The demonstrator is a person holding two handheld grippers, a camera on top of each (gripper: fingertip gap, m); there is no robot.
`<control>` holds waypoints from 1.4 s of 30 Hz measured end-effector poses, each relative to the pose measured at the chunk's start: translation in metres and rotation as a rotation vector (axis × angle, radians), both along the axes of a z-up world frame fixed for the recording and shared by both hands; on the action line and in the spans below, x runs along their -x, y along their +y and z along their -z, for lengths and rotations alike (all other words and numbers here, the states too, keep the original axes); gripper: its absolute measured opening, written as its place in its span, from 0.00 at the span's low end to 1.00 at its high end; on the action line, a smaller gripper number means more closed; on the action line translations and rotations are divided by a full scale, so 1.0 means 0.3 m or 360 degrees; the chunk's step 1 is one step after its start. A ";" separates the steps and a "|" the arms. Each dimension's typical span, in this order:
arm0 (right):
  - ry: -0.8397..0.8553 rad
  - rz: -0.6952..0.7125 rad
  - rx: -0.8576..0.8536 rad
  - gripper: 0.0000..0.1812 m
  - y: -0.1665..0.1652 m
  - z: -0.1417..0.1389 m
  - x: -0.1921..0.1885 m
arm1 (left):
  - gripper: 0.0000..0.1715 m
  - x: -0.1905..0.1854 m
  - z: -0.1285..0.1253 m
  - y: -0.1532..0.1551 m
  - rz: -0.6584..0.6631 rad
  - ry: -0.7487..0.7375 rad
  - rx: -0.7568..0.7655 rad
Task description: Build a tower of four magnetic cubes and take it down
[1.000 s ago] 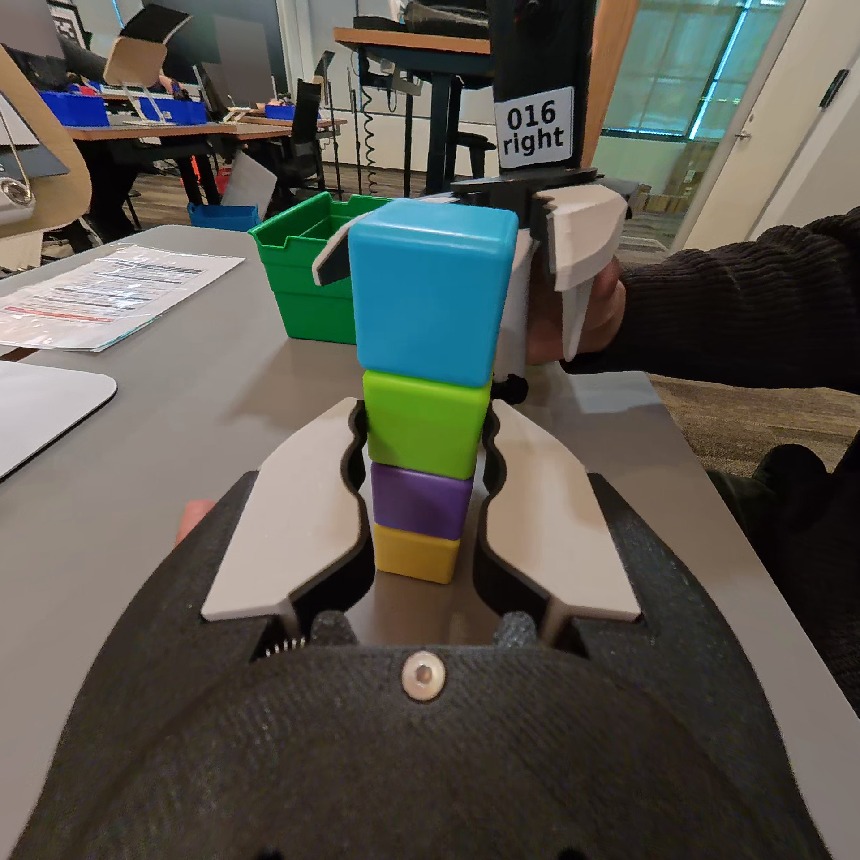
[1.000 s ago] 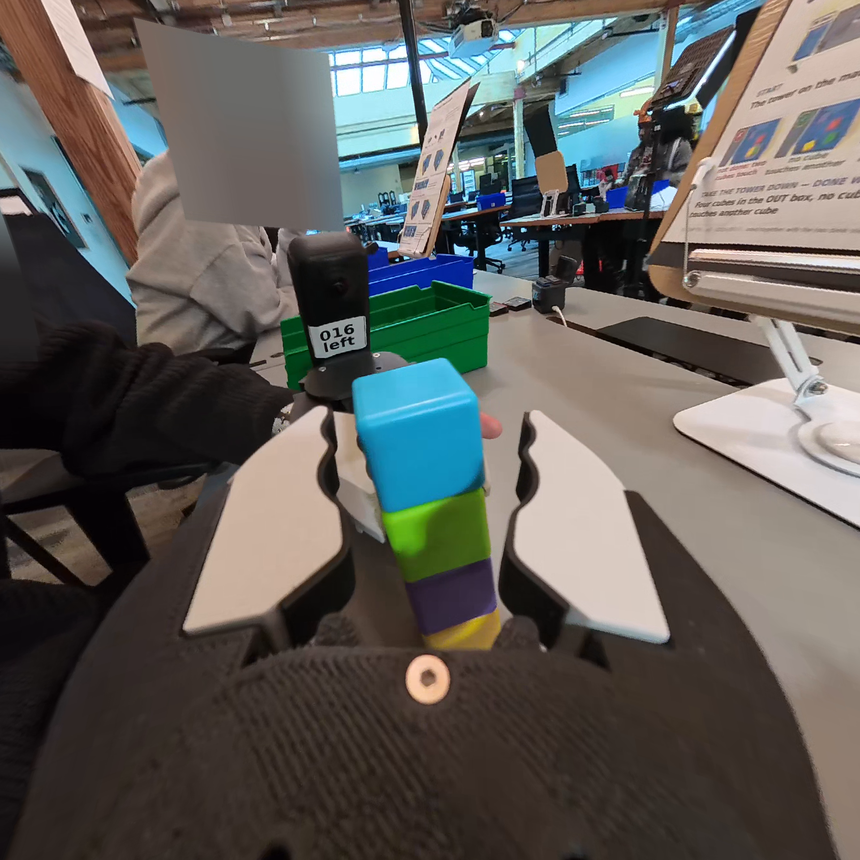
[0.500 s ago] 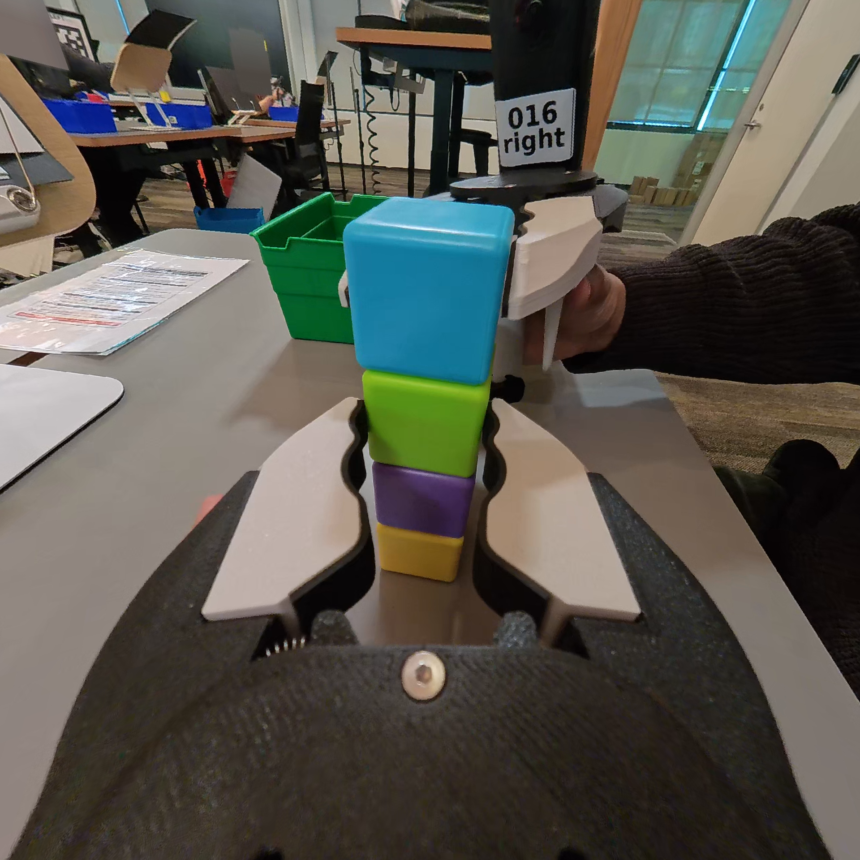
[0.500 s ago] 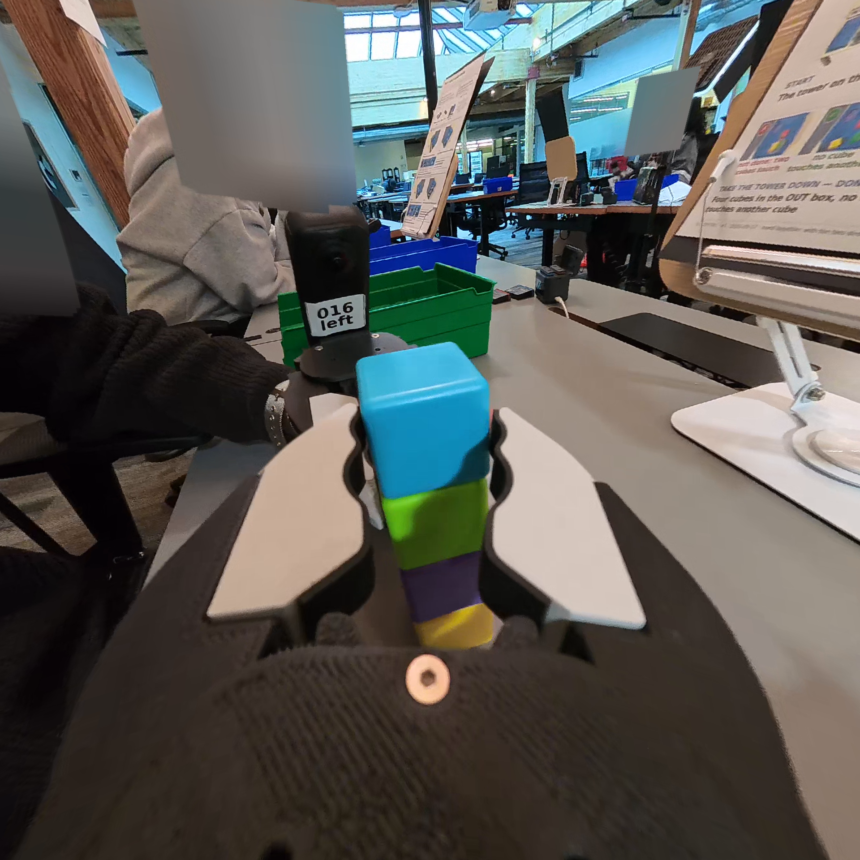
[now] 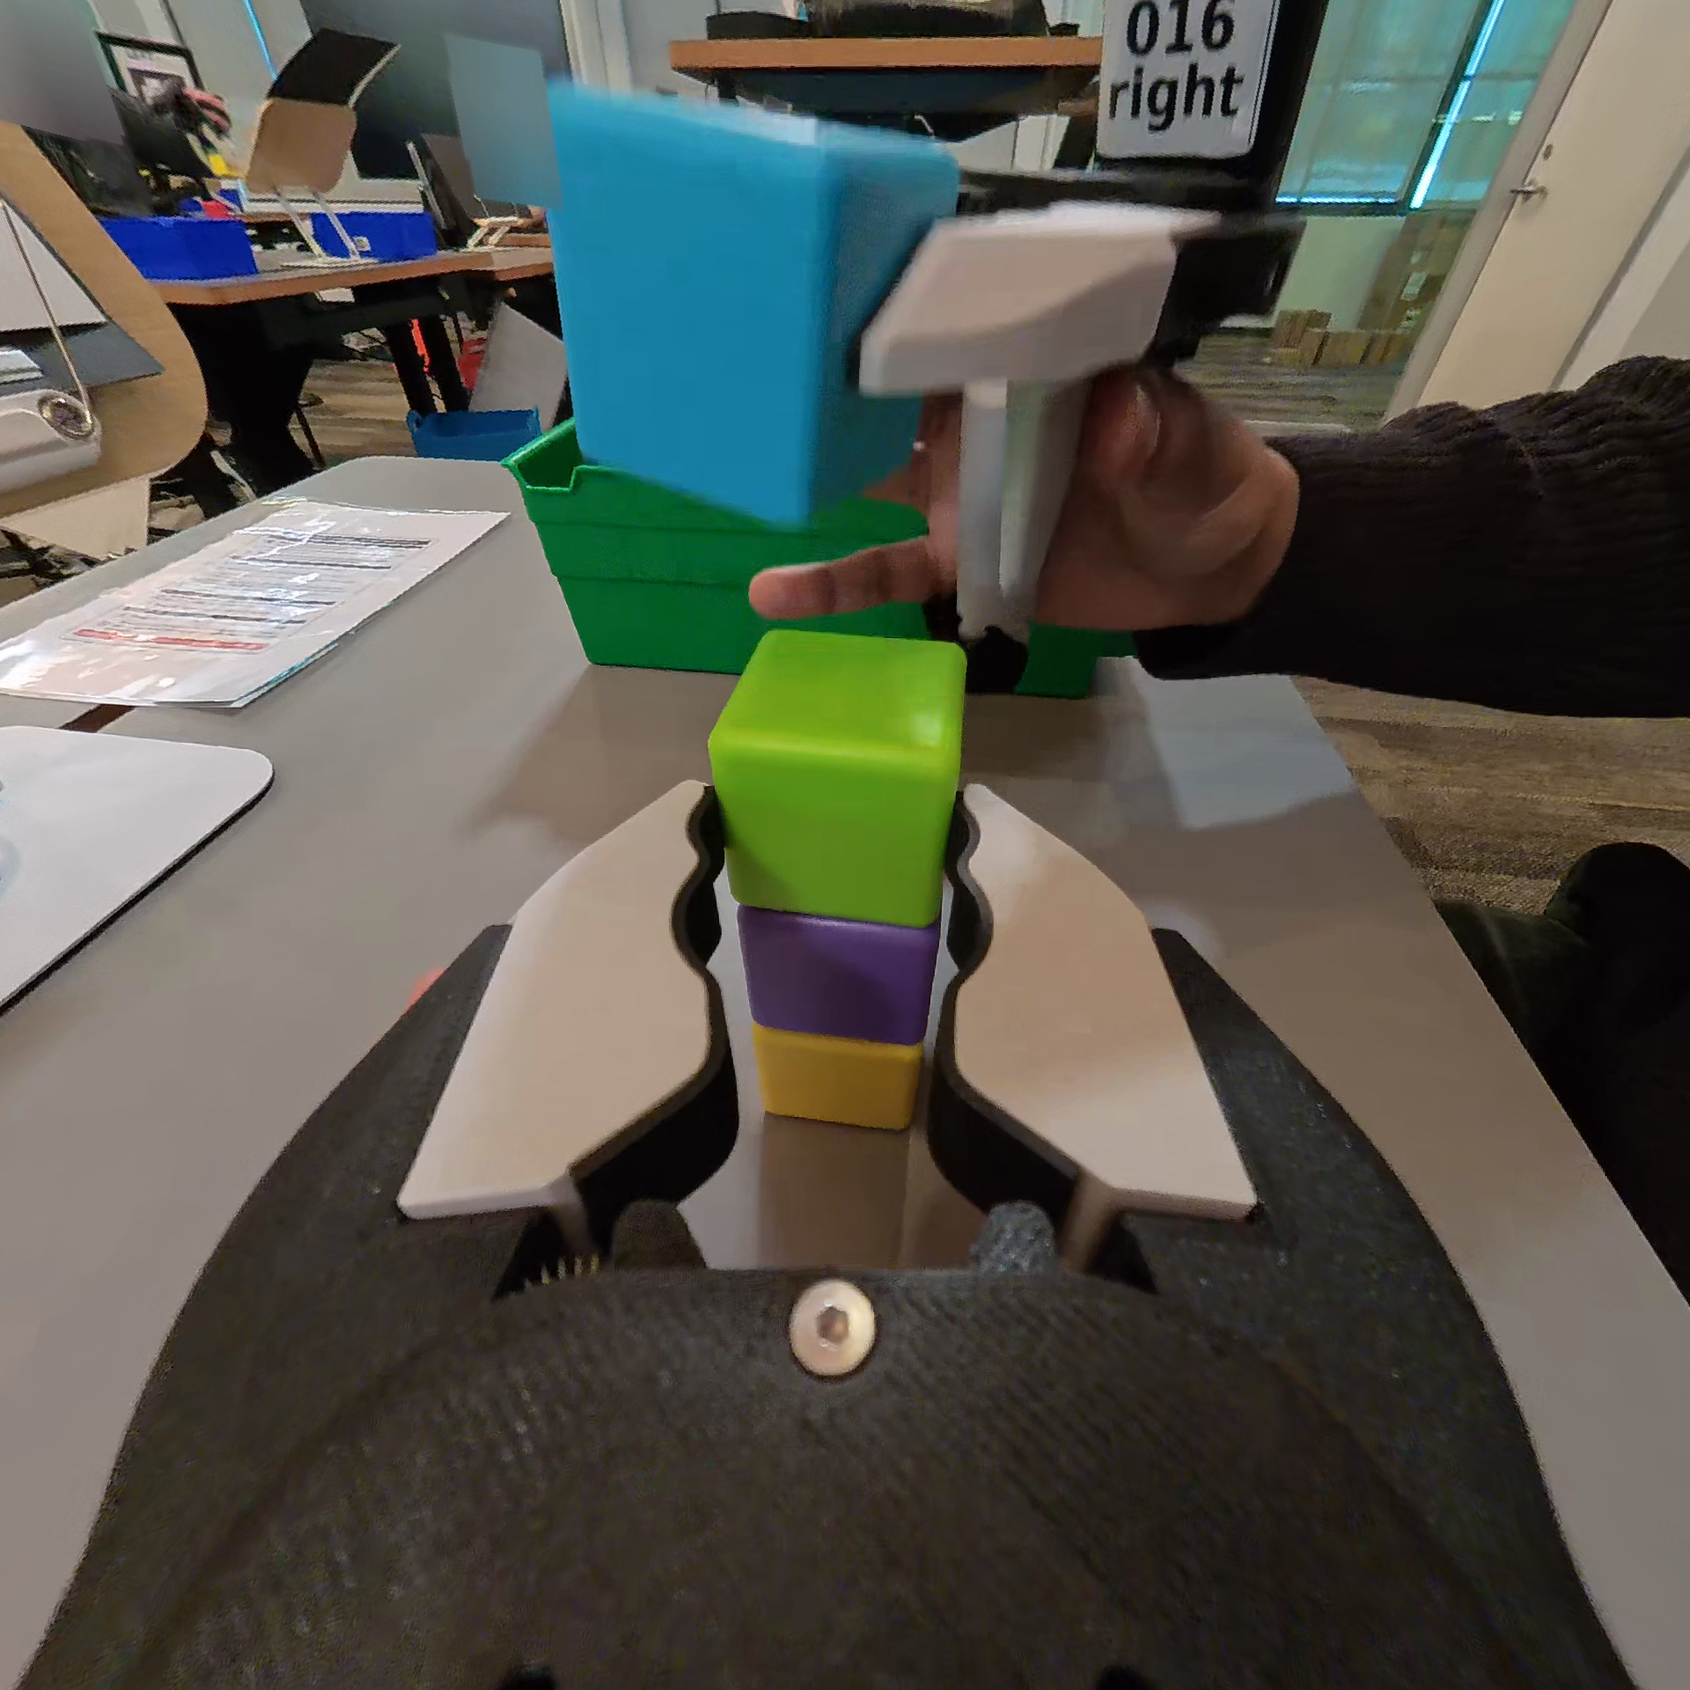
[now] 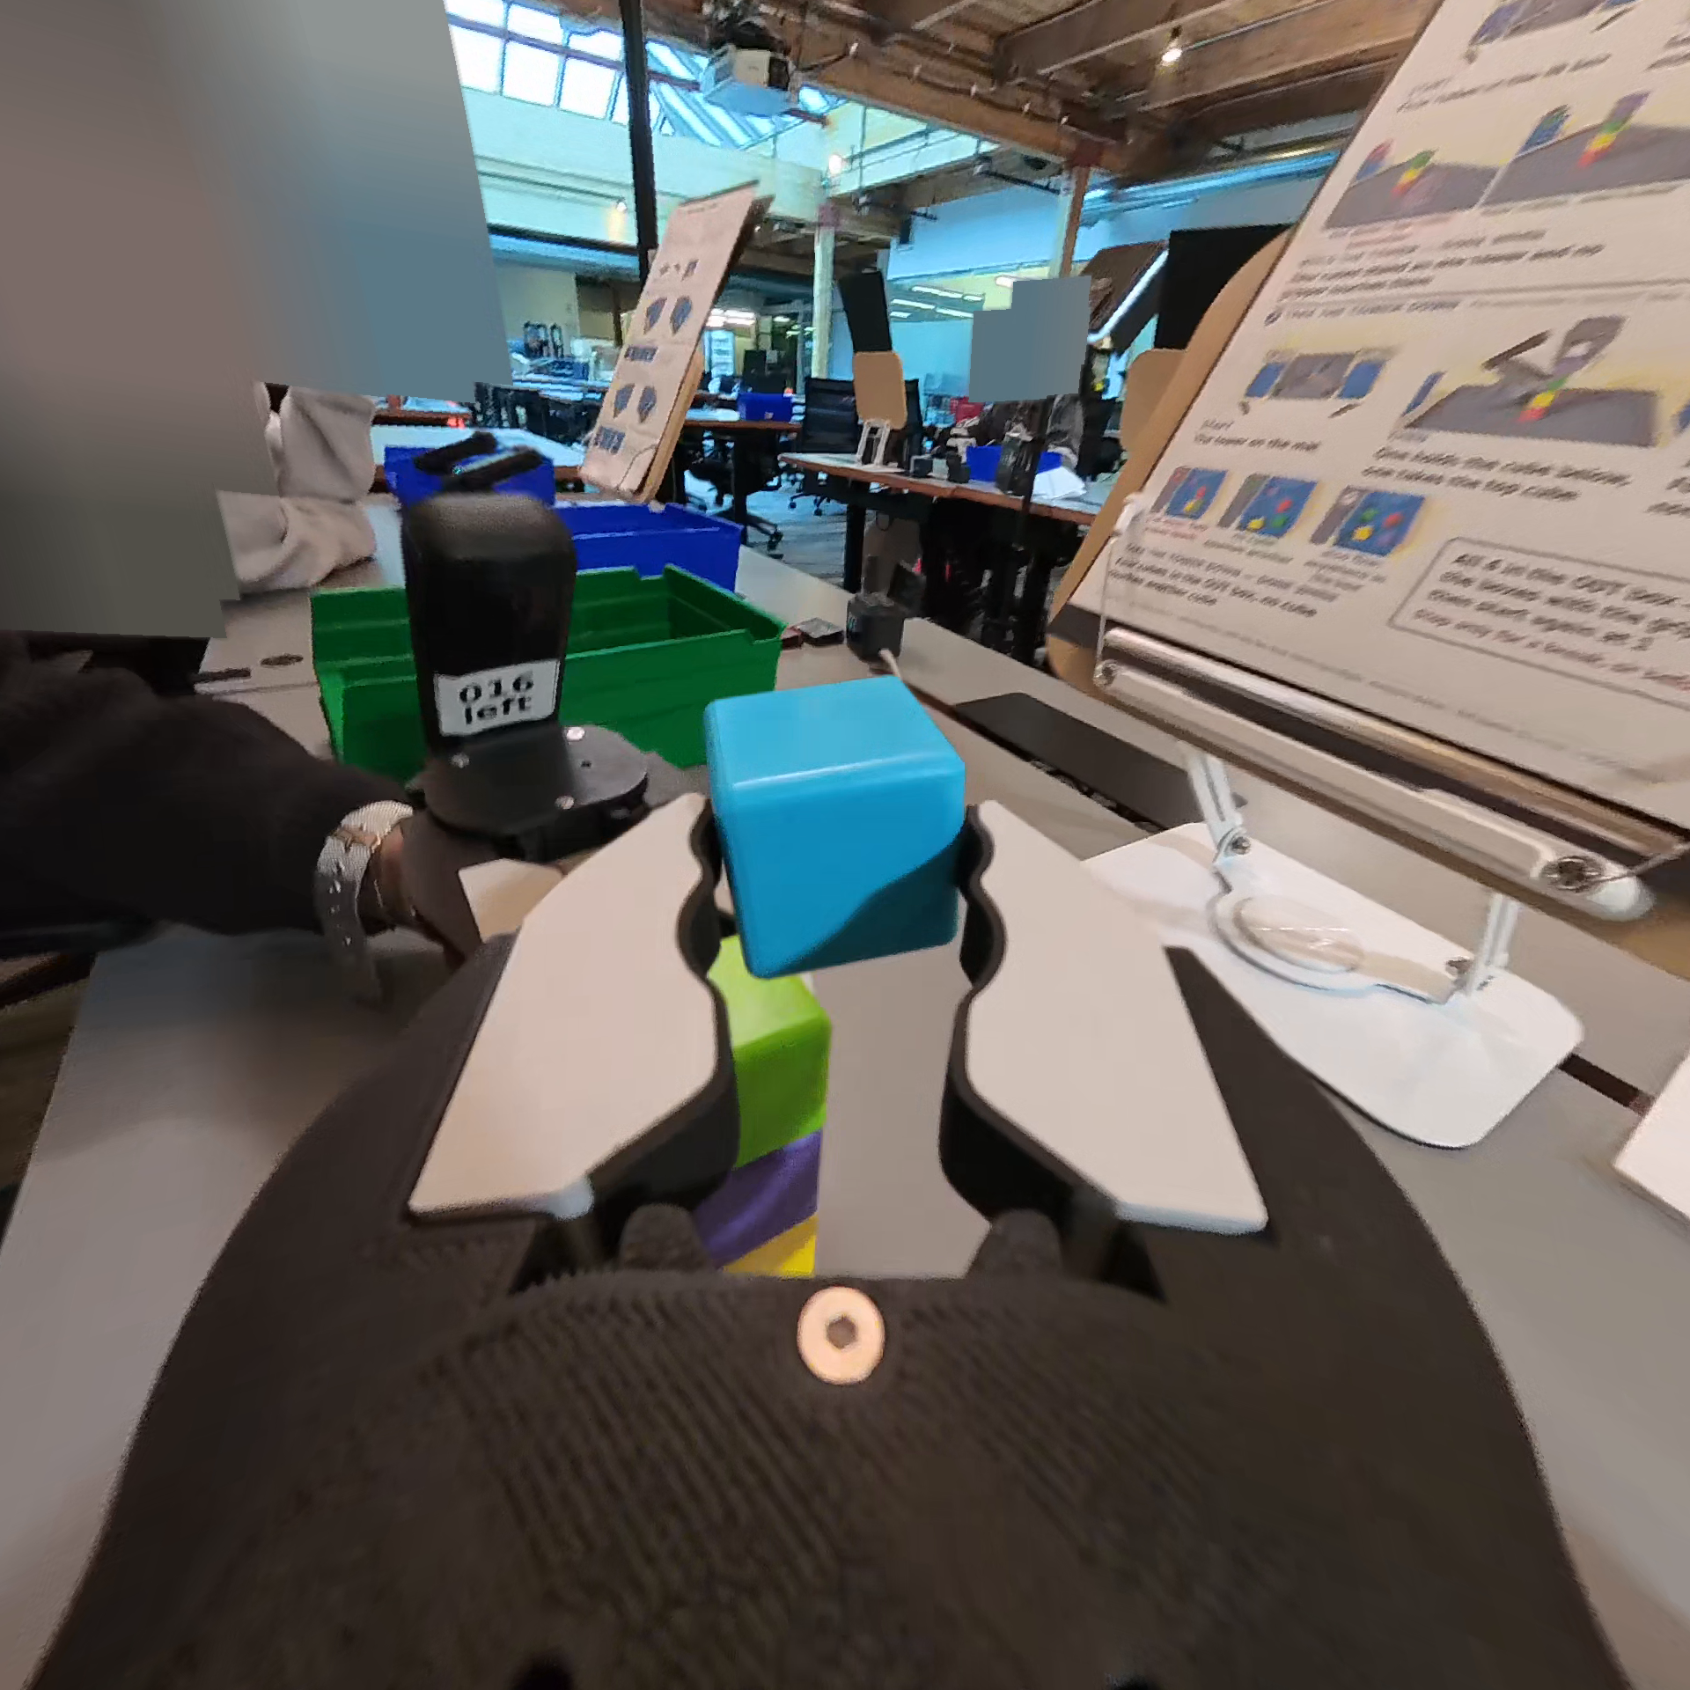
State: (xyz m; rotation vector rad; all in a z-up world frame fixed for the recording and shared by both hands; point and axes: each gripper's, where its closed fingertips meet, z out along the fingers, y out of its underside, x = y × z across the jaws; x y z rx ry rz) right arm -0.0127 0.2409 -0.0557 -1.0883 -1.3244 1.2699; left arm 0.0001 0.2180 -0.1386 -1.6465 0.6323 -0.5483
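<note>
Gripping the blue cube in my right gripper, I hold it clear above the green cube, toward 11 o'clock. My left gripper clamps that green cube, which tops 1 purple cube and 1 yellow cube. A green bin sits at 12 o'clock.

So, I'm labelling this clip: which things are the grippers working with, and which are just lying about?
In use:
right gripper, shut on blue cube
left gripper, shut on green cube
purple cube
yellow cube

Lying about:
green bin
printed sheet
document stand
</note>
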 end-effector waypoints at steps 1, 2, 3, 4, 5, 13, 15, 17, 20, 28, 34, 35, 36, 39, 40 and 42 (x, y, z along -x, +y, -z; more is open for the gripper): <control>0.0007 0.0028 0.0005 0.28 0.014 -0.023 -0.009 | 0.27 0.000 0.000 0.000 -0.0001 -0.0005 0.0000; 0.0003 0.0068 -0.0008 0.28 0.033 -0.048 -0.021 | 0.27 0.001 -0.001 0.000 -0.0003 -0.0009 -0.0002; -0.0010 0.0122 -0.0038 0.28 0.058 -0.074 -0.035 | 0.27 0.002 -0.001 -0.001 -0.0007 -0.0009 -0.0004; -0.0037 0.0188 -0.0077 0.28 0.091 -0.101 -0.054 | 0.27 0.002 -0.001 -0.001 -0.0012 -0.0006 -0.0005; -0.0087 0.0260 -0.0116 0.28 0.130 -0.122 -0.076 | 0.27 0.002 0.001 0.000 -0.0016 0.0001 -0.0001; -0.0841 0.0946 -0.0290 0.28 0.594 -0.004 -0.367 | 0.35 -0.016 0.061 -0.001 -0.0024 0.0167 0.0079; -0.1141 0.0988 -0.0232 0.28 0.686 0.119 -0.421 | 0.37 -0.018 0.061 0.001 -0.0026 0.0165 0.0090; -0.1410 0.0956 -0.0149 0.28 0.742 0.241 -0.453 | 0.38 -0.015 0.064 0.003 -0.0037 0.0166 0.0097; -0.1712 0.0858 -0.0083 0.28 0.779 0.387 -0.467 | 0.38 -0.011 0.071 0.005 -0.0048 0.0176 0.0107; -0.2012 0.0780 -0.0185 0.29 0.832 0.506 -0.433 | 0.38 -0.015 0.086 0.004 -0.0042 0.0207 0.0117; -0.1893 0.1054 -0.0255 0.37 0.895 0.428 -0.446 | 0.38 -0.012 0.087 0.005 -0.0040 0.0197 0.0134; -0.1834 0.1091 -0.0255 0.37 0.897 0.393 -0.453 | 0.38 -0.011 0.087 0.005 -0.0042 0.0197 0.0136; -0.1749 0.1121 -0.0252 0.37 0.894 0.351 -0.456 | 0.38 -0.009 0.087 0.005 -0.0046 0.0198 0.0136; -0.1420 0.1118 -0.0232 0.37 0.827 0.201 -0.439 | 0.39 -0.010 0.090 0.006 -0.0051 0.0211 0.0137; -0.1268 0.1043 -0.0217 0.36 0.770 0.145 -0.409 | 0.39 -0.010 0.093 0.008 -0.0054 0.0220 0.0142; -0.0941 0.0753 -0.0167 0.36 0.591 0.038 -0.323 | 0.39 -0.013 0.099 0.010 -0.0059 0.0243 0.0153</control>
